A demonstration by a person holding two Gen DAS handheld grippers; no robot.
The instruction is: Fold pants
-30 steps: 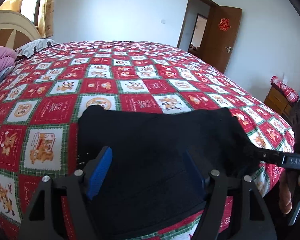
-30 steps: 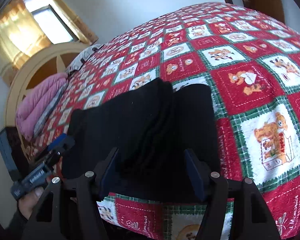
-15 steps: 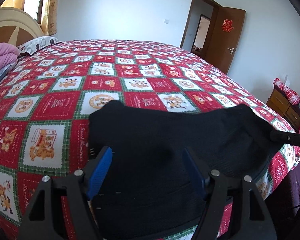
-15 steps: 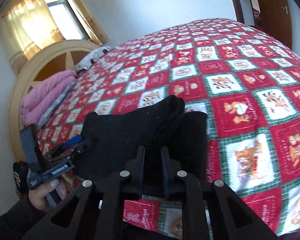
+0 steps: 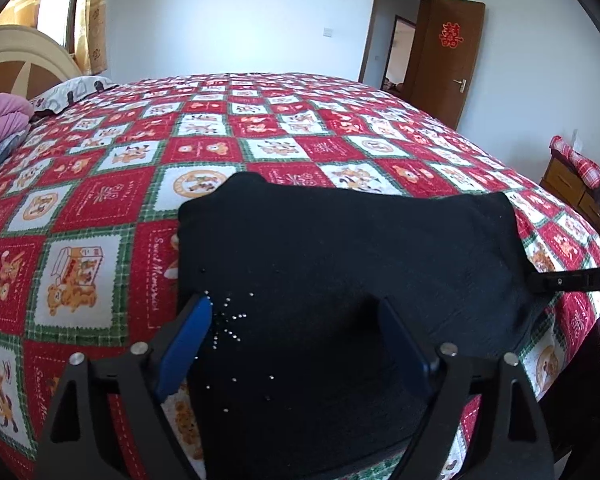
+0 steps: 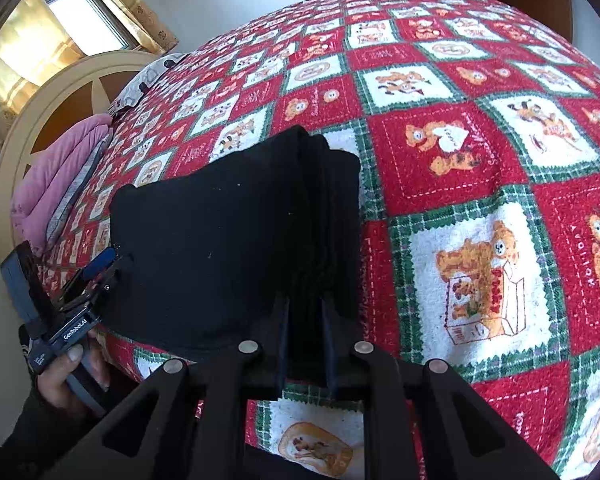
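Clamping the stacked right edge of the black pants (image 6: 228, 248), my right gripper (image 6: 305, 312) has its two fingers drawn in tight against the layered folds, whereas a second ago those same fingers stood wide apart around the cloth and half a second ago they had only just come together. My left gripper (image 5: 296, 332) hangs over the near left part of the pants with its blue-padded fingers (image 5: 188, 336) spread wide and nothing between them but the fabric lying flat underneath; that spread matches what it showed in both earlier moments, so it has stayed released. The pants lie folded into a compact dark bundle at the near edge of the bed, on the red, white and green patchwork bedspread (image 5: 100, 208), and their far edge now sits a little further up the quilt squares in the left view than it did a second ago. A scatter of tiny shiny dots on the cloth shows just beside my left finger, clearer than before. In the right view my left hand (image 6: 72, 376) grips the handle of its tool at the bundle's left corner, with the blue pad touching or just beside the cloth; I cannot tell which. Pink bedding (image 6: 56, 184) is piled by the curved headboard (image 6: 48, 104), and the brown door (image 5: 448, 60) stands open across the room, as it did earlier.
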